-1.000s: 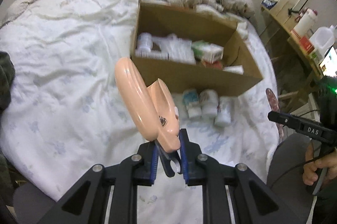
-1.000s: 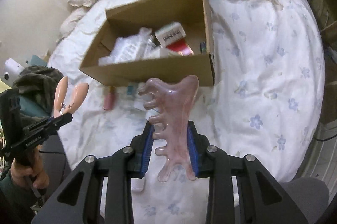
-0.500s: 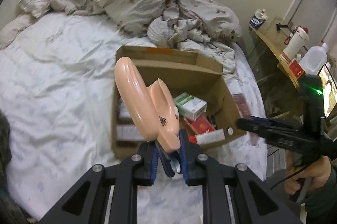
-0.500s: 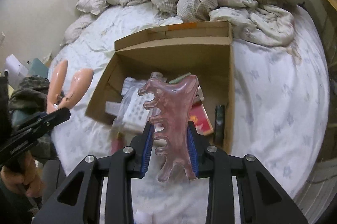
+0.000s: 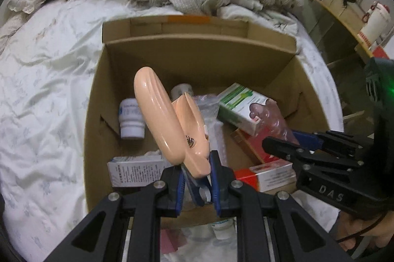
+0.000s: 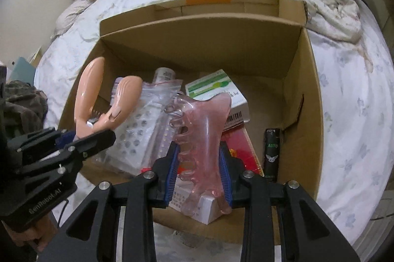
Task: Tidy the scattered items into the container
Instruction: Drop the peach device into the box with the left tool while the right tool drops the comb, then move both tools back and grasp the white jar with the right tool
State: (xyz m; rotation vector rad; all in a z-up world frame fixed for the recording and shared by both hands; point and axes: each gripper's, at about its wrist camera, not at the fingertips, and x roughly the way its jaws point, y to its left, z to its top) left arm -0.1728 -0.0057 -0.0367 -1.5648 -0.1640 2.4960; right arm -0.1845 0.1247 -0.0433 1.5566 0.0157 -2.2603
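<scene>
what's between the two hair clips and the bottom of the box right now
No lid or flap covers the cardboard box. Under the peach hair clip and pink hair clip lie medicine boxes and a plastic bag, so they'd land on those.

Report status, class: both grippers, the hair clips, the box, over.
Left gripper shut on peach hair clip. Right gripper shut on pink hair clip. Both above open cardboard box. Nothing blocking the drop.

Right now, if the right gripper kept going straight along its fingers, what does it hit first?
Most likely the white carton at the near end of the open cardboard box, just beyond the translucent pink hair claw gripped by the right gripper. Depth is unclear; the red box lies close behind.
</scene>
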